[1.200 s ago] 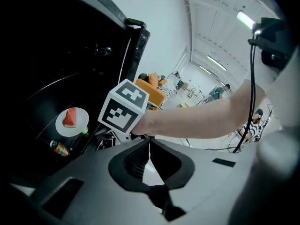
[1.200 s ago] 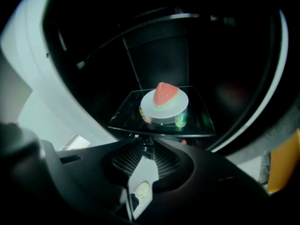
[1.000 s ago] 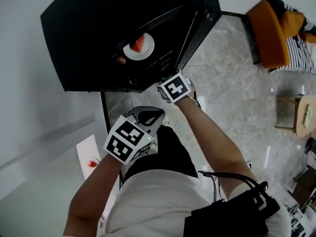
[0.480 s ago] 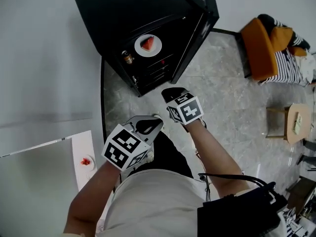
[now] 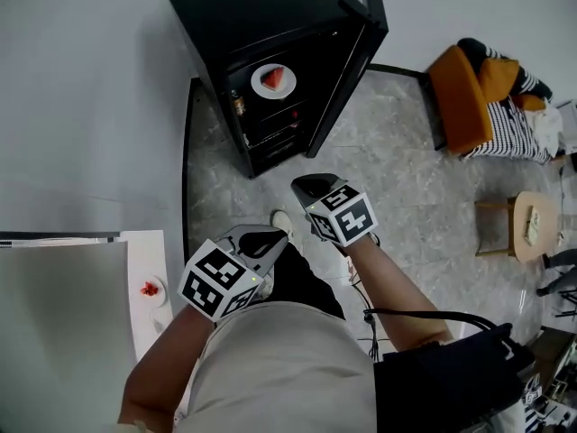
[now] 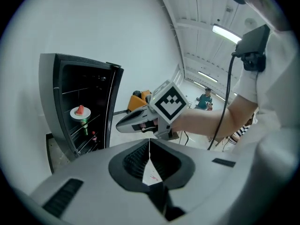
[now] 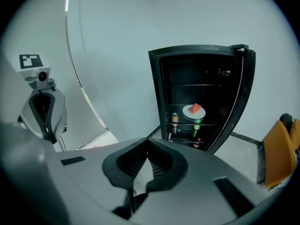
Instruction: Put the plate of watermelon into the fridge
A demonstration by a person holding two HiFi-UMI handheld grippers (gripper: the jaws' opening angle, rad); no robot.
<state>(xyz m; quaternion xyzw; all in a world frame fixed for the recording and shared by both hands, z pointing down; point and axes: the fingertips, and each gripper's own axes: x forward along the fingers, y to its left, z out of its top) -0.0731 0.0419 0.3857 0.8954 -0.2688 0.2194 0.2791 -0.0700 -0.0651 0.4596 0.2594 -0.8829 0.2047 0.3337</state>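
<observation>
Left hand-held gripper (image 5: 267, 239): jaws pressed together, the tips meeting along a thin seam in its own view. Nothing is between them. It hangs in front of the person's waist at the near left and touches nothing.
Right hand-held gripper (image 5: 312, 188): jaws closed tight too, and empty. It is a little farther out and to the right of the left one, apart from it, tilted down toward the floor.
Plate of watermelon (image 5: 273, 80): a white plate with one red wedge, on a glass shelf (image 7: 180, 108) inside the fridge. It is well apart from both grippers.
Fridge (image 5: 252, 12): black, on the far side against the pale wall (image 5: 81, 106), its mouth facing the person.
Door (image 5: 358, 57): open, swung out on the right side of the fridge, its lower edge jutting over the floor.
Under the plate: a can (image 7: 175, 119) and a green bottle (image 7: 197, 124) on the lower shelves.
Floor (image 5: 406, 179): grey marbled tile, bare between the grippers and the fridge mouth. One shoe (image 5: 281, 221) shows just beside the left gripper.
Bench (image 5: 54, 332): near left, close by the left arm. A white strip along its right edge carries a small dish (image 5: 151, 289) with something red.
Right side: an orange chair (image 5: 460, 97) at the far right and a wooden stool (image 5: 527, 224) nearer, both well away from the grippers and the door.
</observation>
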